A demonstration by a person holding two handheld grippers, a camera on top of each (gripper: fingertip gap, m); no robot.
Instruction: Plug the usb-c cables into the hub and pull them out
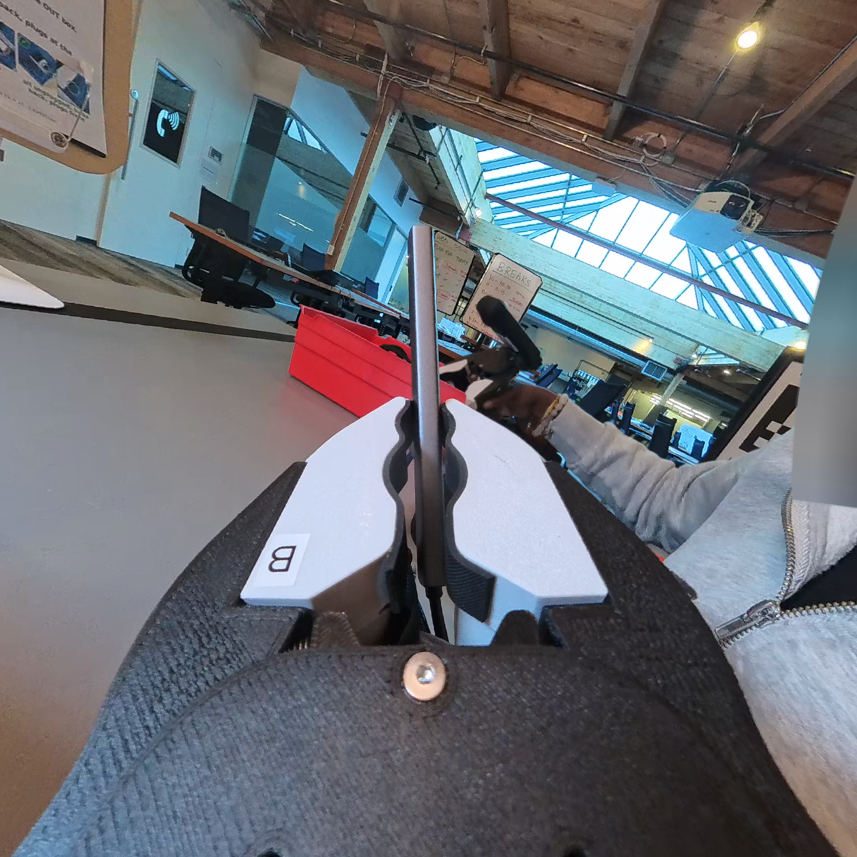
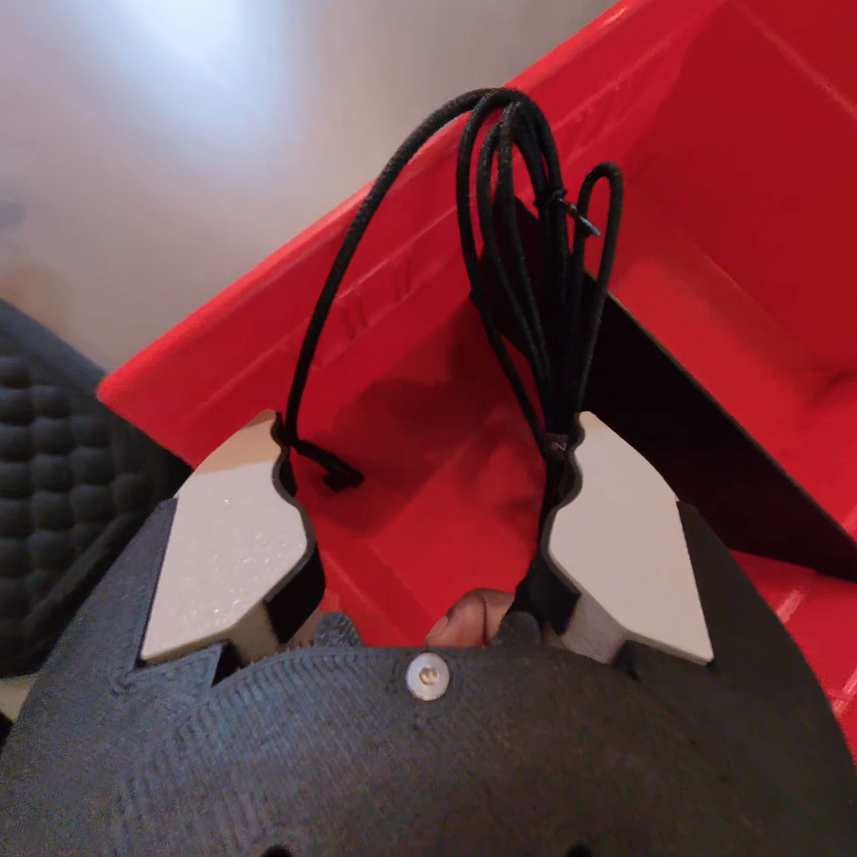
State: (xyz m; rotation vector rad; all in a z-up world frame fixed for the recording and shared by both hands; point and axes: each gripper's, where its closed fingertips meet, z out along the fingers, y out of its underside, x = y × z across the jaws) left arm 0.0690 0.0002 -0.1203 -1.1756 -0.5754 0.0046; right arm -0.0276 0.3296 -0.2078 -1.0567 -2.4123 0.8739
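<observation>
My left gripper [image 1: 424,408] is shut on the slim dark grey hub [image 1: 424,352], which stands edge-on between the fingers and sticks out above them, its short black lead running back into the gripper. My right gripper [image 2: 426,417] is open wide over the red bin [image 2: 742,232]. A black braided USB-C cable [image 2: 510,278], bundled with a tie, loops between the fingers. The bundle lies against the right finger, and one black plug [image 2: 338,473] sits by the left finger. The right gripper also shows in the left wrist view [image 1: 482,371], held by a hand at the bin.
The red bin [image 1: 352,361] stands on the grey table [image 1: 139,440] behind the hub. A black divider [image 2: 695,440] crosses the bin. A black dimpled surface [image 2: 46,463] lies left of the bin. A grey sleeve [image 1: 649,487] reaches in from the right. The gap from one gripper's tips to the other's is roughly 35 cm.
</observation>
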